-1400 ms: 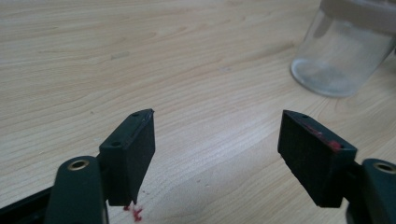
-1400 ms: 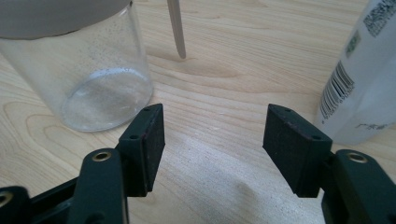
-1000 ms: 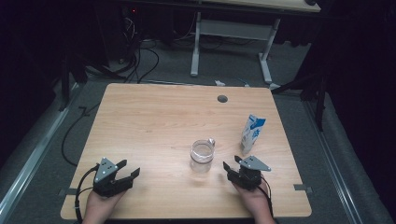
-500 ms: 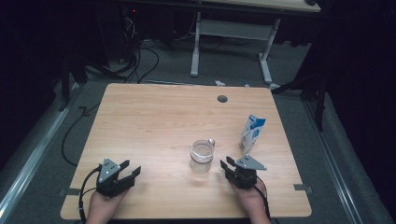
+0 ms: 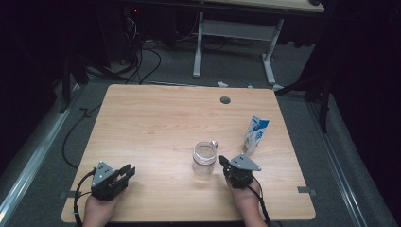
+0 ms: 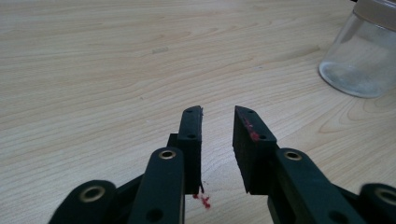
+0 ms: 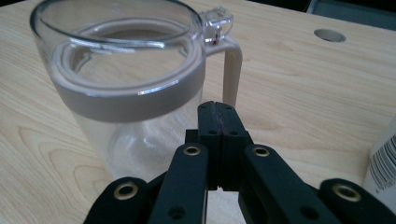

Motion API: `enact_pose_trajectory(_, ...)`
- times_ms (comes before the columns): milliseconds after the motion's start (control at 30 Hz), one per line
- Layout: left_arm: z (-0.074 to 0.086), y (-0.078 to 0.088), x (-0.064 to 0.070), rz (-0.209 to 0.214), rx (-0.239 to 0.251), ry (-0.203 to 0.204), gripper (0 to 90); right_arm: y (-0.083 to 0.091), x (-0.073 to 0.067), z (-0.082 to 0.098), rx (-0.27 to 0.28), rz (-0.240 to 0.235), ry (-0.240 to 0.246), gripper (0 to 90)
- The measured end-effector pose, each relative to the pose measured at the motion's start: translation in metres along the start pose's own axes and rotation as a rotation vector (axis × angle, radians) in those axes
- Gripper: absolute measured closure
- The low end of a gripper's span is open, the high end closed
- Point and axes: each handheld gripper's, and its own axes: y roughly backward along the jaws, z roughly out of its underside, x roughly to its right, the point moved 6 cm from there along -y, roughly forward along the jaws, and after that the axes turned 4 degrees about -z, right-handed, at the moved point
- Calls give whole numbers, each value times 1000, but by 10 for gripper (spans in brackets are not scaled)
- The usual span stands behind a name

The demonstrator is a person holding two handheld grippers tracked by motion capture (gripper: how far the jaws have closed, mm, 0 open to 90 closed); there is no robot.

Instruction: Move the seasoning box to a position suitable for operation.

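A clear jug [image 5: 204, 158] with a beige band, a handle and a see-through lid stands on the wooden table [image 5: 156, 123], right of centre. My right gripper [image 5: 223, 161] lies just to the jug's right; its jaws [image 7: 218, 106] are shut on nothing, with the tips close before the jug's [image 7: 126, 88] handle. My left gripper [image 5: 127, 172] rests near the front left edge, well apart from the jug [image 6: 362, 56]. The left gripper's jaws [image 6: 218, 112] have just been closing and stand a narrow gap apart, with nothing between them.
A blue and white carton [image 5: 255, 135] stands upright behind my right gripper, and its side shows at the edge of the right gripper view [image 7: 384, 161]. A round cable hole [image 5: 225, 100] sits near the table's far edge. Desk legs and cables lie on the floor beyond.
My right gripper has slid a little to the left, toward the jug, and its jaws have come together. The left gripper's jaws have narrowed; that hand has stayed put.
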Motion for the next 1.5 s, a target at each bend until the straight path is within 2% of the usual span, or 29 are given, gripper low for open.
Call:
enact_pose_trajectory(267, 1, -2, 0, -4, -9, 12, 795, -5, -1, -12, 20, -11, 22, 900)
enact_pose_trajectory(467, 1, -3, 2, 20, -8, 21, 792, -22, -4, -21, 6, -43, 13, 900)
enact_pose_trajectory(667, 2, -6, 4, 35, -19, 18, 770, -43, -20, -29, -2, -97, 29, 900)
enact_pose_trajectory(767, 2, -8, 7, 44, -24, 13, 770, -55, -36, -35, -6, -140, 52, 900)
enact_pose_trajectory(833, 2, -9, 8, 53, -30, 18, 762, -59, -39, -36, -10, -145, 57, 899)
enact_pose_trajectory(933, 2, -9, 8, 48, -28, 12, 748, -55, -38, -34, -11, -139, 52, 898)
enact_pose_trajectory(1033, 2, -12, 14, 2, -14, -29, 752, -36, -26, -18, -20, -112, 62, 898)
enact_pose_trajectory(1100, 0, -12, 16, -4, -6, -42, 772, -31, -22, -14, -21, -106, 64, 898)
enact_pose_trajectory(1167, -3, -19, 21, 3, -9, -29, 827, -17, -11, -2, -15, -78, 61, 898)
enact_pose_trajectory(1200, -3, -19, 21, 3, -9, -29, 836, -17, -11, -2, -15, -78, 61, 898)
enact_pose_trajectory(1233, -4, -26, 25, 25, -18, -4, 836, -10, -6, 3, -6, -77, 53, 898)
enact_pose_trajectory(1333, -5, -33, 31, 33, -29, -6, 841, -5, -3, 5, -10, -88, 50, 894)
enact_pose_trajectory(1367, -6, -39, 37, 38, -31, 13, 842, -1, 0, 7, -12, -92, 53, 888)
enact_pose_trajectory(1467, -10, -43, 42, 30, -33, 11, 855, 2, 3, 10, -12, -94, 51, 883)
enact_pose_trajectory(1500, -16, -48, 48, 15, -33, -6, 868, 3, 6, 14, -20, -87, 60, 882)
